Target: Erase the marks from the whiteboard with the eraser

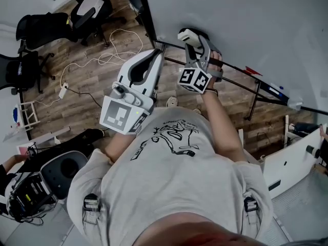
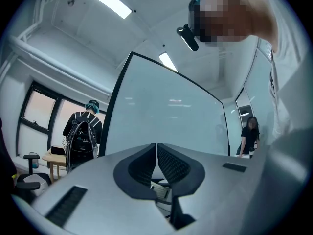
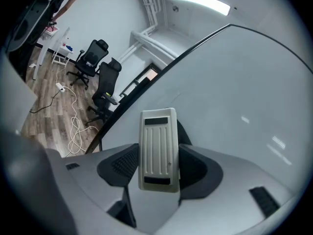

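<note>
The eraser is gripped in the right claw, ribbed back to the camera. It is held before the board by its lower edge, at 12 o'clock in the head view; contact cannot be told. The left claw is closed on nothing, at 8 o'clock of the right. No marks are seen on any shown part of the board. The wiping is judged done or nearly so, unless marks lie out of view.
</note>
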Demonstrator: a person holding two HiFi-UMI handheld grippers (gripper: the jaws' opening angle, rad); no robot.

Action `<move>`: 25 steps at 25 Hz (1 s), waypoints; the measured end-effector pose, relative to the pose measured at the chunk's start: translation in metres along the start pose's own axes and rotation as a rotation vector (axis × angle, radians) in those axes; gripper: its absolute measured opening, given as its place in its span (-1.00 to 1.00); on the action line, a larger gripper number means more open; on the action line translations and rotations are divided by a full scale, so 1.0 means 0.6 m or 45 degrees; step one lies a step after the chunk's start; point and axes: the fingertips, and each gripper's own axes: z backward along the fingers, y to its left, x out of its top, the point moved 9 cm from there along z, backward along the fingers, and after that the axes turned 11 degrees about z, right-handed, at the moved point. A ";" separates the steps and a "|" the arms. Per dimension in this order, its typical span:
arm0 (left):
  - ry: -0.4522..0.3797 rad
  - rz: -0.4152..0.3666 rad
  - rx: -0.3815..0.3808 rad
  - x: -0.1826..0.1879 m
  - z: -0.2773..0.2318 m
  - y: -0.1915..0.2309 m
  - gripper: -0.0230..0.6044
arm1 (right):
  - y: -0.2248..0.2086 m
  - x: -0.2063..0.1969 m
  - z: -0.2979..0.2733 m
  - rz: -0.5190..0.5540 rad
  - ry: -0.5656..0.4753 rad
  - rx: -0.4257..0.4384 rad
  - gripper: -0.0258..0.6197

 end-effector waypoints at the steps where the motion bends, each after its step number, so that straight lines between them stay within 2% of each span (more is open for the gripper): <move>1: -0.002 0.001 -0.005 0.000 -0.001 -0.002 -0.83 | -0.016 0.007 0.014 -0.008 -0.021 -0.024 -0.12; 9: 0.000 0.004 -0.019 -0.002 -0.003 -0.008 -0.83 | -0.212 0.051 0.097 -0.111 -0.135 -0.208 -0.12; 12: 0.002 0.005 -0.020 0.000 0.000 -0.008 -0.83 | -0.257 0.073 0.111 -0.103 -0.154 -0.257 -0.12; 17: -0.002 0.005 -0.018 0.002 0.001 -0.009 -0.83 | -0.262 0.070 0.074 -0.080 -0.075 -0.232 -0.12; 22: -0.006 0.002 -0.007 0.006 0.006 -0.001 -0.83 | -0.257 0.073 0.064 -0.064 -0.041 -0.261 -0.12; 25: -0.005 0.005 -0.002 0.004 0.004 0.003 -0.83 | -0.239 0.077 0.050 -0.047 -0.032 -0.225 -0.13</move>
